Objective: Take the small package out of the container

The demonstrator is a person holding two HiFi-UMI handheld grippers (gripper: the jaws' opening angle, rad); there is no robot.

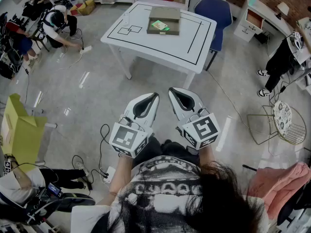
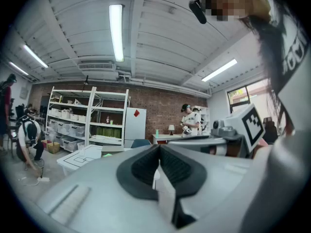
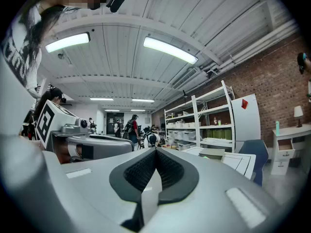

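An olive box-shaped container [image 1: 164, 20] stands on the white table [image 1: 146, 45] with black lines, far ahead of me. A small green-and-white package [image 1: 159, 25] lies inside it. My left gripper [image 1: 156, 95] and right gripper [image 1: 171, 90] hang side by side over the floor, well short of the table, held close to the person's body. Both have their jaws shut with nothing between them. In the left gripper view the shut jaws [image 2: 159, 147] point toward the table [image 2: 80, 159]. In the right gripper view the shut jaws [image 3: 156, 152] face the container [image 3: 214, 153].
A blue chair [image 1: 214, 11] stands behind the table, a white desk [image 1: 252, 16] at the far right. A person [image 1: 56, 21] crouches on the floor at the upper left. A yellow cardboard box [image 1: 19, 130], floor cables [image 1: 102, 149], a wire chair [image 1: 284, 123] and pink cloth [image 1: 272, 178] flank me.
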